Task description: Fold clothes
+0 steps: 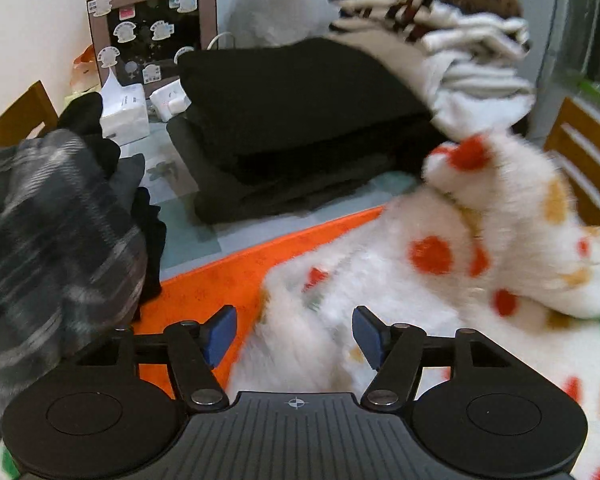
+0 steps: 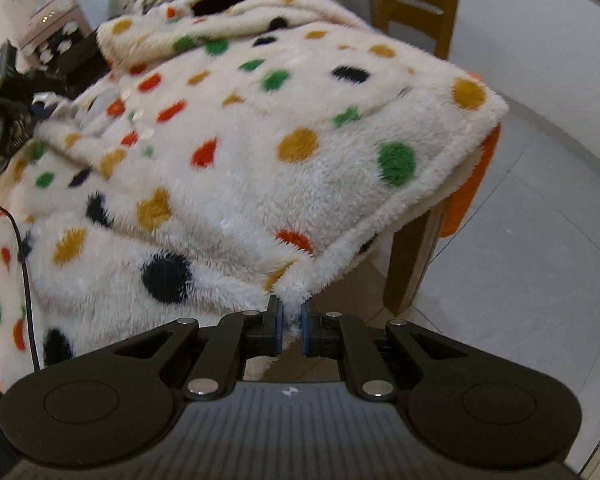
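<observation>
Pinching a corner of the white fleece garment (image 2: pixel 260 168) with coloured dots, the right tongs (image 2: pixel 290 322) have their blue pads drawn nearly together on the fluffy edge, just past the rim of the surface. From that corner the garment spreads away over the surface, folded over itself, with its far side draped across the corner where an orange cloth (image 2: pixel 472 184) hangs down beside a wooden leg (image 2: pixel 416 256). A wooden chair (image 2: pixel 420 4) stands beyond.

The left tongs (image 1: pixel 294 334) stand apart, pads well separated and gripping nothing; the same spotted fleece (image 1: pixel 440 272) lies below and between them, blurred. To their left a grey plaid garment (image 1: pixel 48 240) sits heaped, also blurred. Further out, on the orange cloth (image 1: pixel 220 272) and a glass top, rests a stack of folded black clothes (image 1: pixel 300 120), with striped folded items (image 1: pixel 452 40) behind it to the right and a sticker-covered appliance (image 1: pixel 152 28) against the wall.
</observation>
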`<state>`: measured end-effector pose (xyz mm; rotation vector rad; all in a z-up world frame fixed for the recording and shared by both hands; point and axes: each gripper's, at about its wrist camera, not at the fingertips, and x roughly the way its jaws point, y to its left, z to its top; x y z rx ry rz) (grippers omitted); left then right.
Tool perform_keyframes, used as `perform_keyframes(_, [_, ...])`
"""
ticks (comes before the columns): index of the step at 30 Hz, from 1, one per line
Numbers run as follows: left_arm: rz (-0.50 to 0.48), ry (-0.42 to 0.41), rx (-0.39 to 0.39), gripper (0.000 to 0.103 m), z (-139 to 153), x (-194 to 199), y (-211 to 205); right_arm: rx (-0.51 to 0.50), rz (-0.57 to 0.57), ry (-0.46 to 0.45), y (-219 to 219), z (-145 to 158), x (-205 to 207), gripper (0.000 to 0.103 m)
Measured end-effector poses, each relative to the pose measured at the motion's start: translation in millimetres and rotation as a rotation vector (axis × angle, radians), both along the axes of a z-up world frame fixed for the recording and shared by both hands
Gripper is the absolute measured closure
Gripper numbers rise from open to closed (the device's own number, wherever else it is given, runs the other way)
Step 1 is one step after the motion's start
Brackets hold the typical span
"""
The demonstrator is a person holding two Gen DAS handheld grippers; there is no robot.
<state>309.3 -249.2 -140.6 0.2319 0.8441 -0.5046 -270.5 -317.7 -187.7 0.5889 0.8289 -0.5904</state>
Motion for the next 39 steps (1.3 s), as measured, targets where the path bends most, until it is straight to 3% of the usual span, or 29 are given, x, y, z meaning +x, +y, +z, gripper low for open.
perform_keyframes(1, [0.01,0.016,0.004,0.041,-4.0,4.8,-1.1,-0.003,-0.011,-0.006,0.6,1.0,0.0,0.093])
perform_keyframes(3, [0.036,0.033,-0.022,0.088,-4.5,9.1,4.8,-0.009,-0.025,-0.015,1.3,3.5,0.2,0.093])
perform_keyframes(4, [0.05,0.041,-0.036,0.091,-4.3,11.0,8.1,-0.012,-0.031,-0.02,1.7,4.7,0.3,0.093])
perform_keyframes(7, [0.105,-0.031,-0.156,0.093,17.5,4.3,27.4,-0.02,-0.038,-0.03,2.7,7.4,-0.7,0.093])
perform_keyframes(12, [0.072,-0.151,-0.294,0.095,62.9,-7.1,44.4,-0.019,-0.039,-0.049,4.0,12.6,-3.5,0.093])
perform_keyframes(16, [0.064,-0.185,-0.393,0.095,94.8,-2.3,36.3,-0.019,-0.025,-0.074,6.6,23.9,-4.6,0.093])
perform_keyframes(20, [0.04,-0.206,-0.436,0.095,113.0,5.3,3.3,-0.031,-0.019,-0.075,9.1,34.7,-4.2,0.093])
perform_keyframes(26, [-0.06,-0.266,-0.348,0.095,95.3,2.1,-72.3,-0.013,-0.059,-0.047,2.1,24.8,-3.1,0.093])
perform_keyframes(31, [-0.097,-0.283,-0.271,0.095,62.5,2.9,-110.2,0.012,-0.081,-0.01,-2.5,3.1,3.9,0.093])
perform_keyframes(39, [-0.106,-0.256,-0.243,0.09,15.2,11.3,-124.8,0.057,-0.067,0.019,-12.0,-22.1,17.8,0.093])
